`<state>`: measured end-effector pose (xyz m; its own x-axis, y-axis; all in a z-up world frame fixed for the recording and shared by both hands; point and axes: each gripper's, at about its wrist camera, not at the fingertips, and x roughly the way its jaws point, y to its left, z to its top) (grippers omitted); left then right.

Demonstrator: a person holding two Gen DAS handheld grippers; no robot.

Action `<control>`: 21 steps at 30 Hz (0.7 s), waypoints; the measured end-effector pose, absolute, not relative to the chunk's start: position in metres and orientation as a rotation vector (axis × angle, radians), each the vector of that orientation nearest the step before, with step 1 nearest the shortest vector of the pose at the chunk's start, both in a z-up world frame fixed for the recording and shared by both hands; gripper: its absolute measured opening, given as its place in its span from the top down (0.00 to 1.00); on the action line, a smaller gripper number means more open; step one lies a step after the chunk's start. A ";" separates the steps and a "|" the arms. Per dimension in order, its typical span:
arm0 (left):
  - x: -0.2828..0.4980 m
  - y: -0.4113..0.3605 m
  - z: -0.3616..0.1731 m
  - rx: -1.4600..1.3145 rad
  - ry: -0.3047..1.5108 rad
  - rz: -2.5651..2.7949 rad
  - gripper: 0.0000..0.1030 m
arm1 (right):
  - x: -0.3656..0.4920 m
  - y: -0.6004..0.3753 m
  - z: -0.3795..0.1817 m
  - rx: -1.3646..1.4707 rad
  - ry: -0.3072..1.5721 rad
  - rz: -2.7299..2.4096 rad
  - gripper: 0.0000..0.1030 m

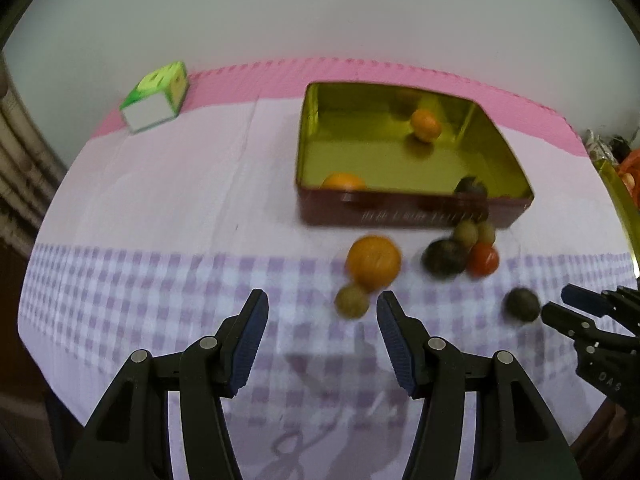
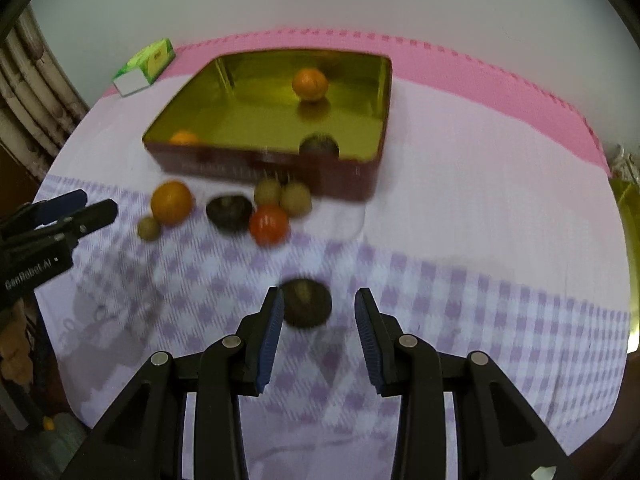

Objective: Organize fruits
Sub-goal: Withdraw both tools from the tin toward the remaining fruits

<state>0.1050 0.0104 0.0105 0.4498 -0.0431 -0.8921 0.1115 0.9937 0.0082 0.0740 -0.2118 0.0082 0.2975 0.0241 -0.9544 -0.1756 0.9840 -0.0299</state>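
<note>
Fruit everywhere around the gold-lined tin (image 2: 376,92): two oranges and a dark fruit inside it, an orange (image 1: 373,260), tomato (image 2: 269,224) and small greenish fruits just before its near wall. Left gripper (image 1: 322,314) fingers spread, empty; right gripper (image 2: 319,312) fingers spread around a dark fruit (image 2: 306,302) on the checked tablecloth (image 2: 460,280).

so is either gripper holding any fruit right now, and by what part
Nothing is held. The left gripper is open over the cloth, and the right gripper is open with a dark fruit lying on the cloth between its fingers, not gripped.
</note>
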 end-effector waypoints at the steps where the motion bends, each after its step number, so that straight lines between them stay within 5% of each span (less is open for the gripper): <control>1: 0.101 0.014 0.008 0.066 1.108 -0.090 0.44 | 0.069 -0.212 0.005 -0.137 1.270 0.133 0.66; 21: 0.096 0.021 -0.032 0.039 1.193 -0.086 0.44 | 0.073 -0.209 -0.028 -0.123 1.334 0.150 0.66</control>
